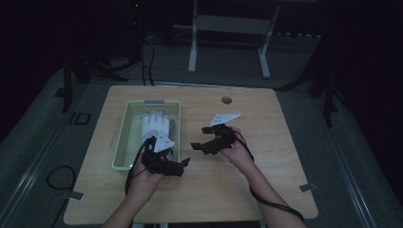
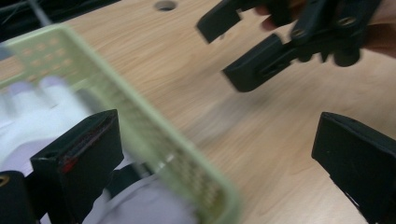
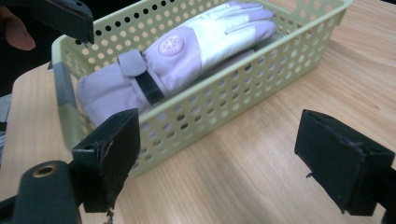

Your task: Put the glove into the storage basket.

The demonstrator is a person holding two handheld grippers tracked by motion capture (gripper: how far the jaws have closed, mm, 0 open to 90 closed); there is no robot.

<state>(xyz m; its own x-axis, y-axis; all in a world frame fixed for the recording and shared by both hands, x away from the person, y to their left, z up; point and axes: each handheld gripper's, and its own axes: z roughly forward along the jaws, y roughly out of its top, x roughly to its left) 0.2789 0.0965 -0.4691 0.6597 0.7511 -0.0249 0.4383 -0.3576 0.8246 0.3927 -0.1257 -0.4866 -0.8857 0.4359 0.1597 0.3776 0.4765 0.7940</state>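
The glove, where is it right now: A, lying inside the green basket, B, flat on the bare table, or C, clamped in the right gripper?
A: the glove lies inside the perforated green basket, and the right gripper stands open, holding nothing.

Perforated pale-green plastic basket (image 3: 224,88), soft cloth glove (image 3: 187,51), matt wood-grain table (image 3: 261,177)

One camera hangs above the person's side and looks forward and down over the whole table (image 1: 247,190), taking in the floor beyond. The left gripper's camera sits low and close, facing across the basket (image 2: 140,126) corner toward the other hand's gripper. The right gripper's camera, equally near, faces the basket's long side. All three share the basket and its glove (image 3: 196,51).
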